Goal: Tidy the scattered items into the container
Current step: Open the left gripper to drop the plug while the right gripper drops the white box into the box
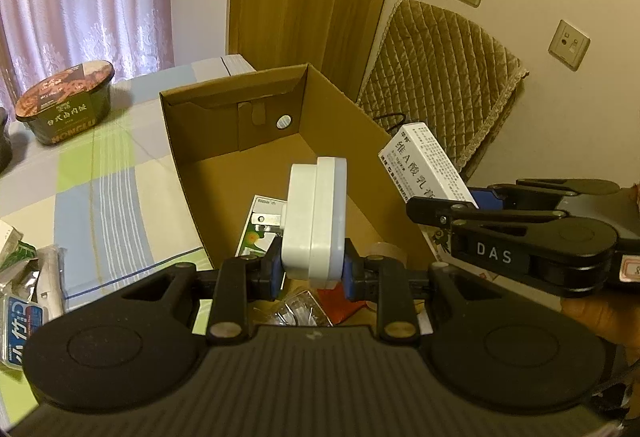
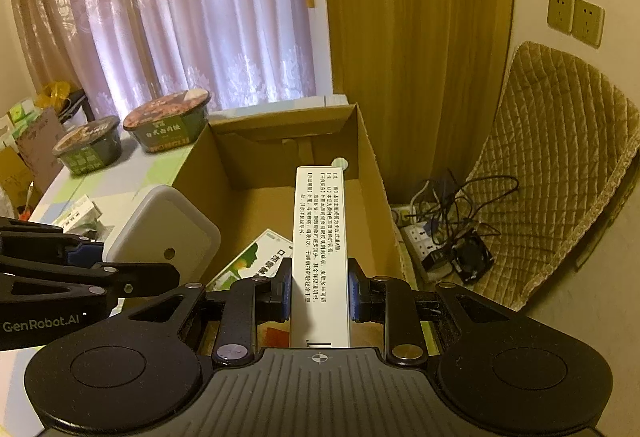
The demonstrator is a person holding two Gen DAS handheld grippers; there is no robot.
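An open cardboard box (image 1: 188, 141) (image 2: 372, 173) stands on the checked tablecloth. My left gripper (image 1: 313, 273) is shut on a white plug adapter (image 1: 314, 221), held over the box's near end; the same white plug adapter (image 2: 164, 233) shows at the left of the right wrist view. My right gripper (image 2: 319, 297) is shut on a long white medicine carton (image 2: 320, 237) with black print, pointing into the box. That medicine carton (image 1: 424, 165) rises above the box's right wall in the left wrist view. Inside lie a green and white packet (image 2: 256, 261) (image 1: 256, 225), a tape roll (image 1: 386, 251) and a red item (image 1: 340, 303).
Two instant noodle bowls (image 2: 168, 125) (image 2: 90, 149) stand on the table left of the box. Small packets (image 1: 24, 277) lie at the table's near left. A quilted chair (image 2: 560, 165) and a power strip with cables (image 2: 444, 233) are right of the box. A hand (image 1: 600, 313) holds the right gripper.
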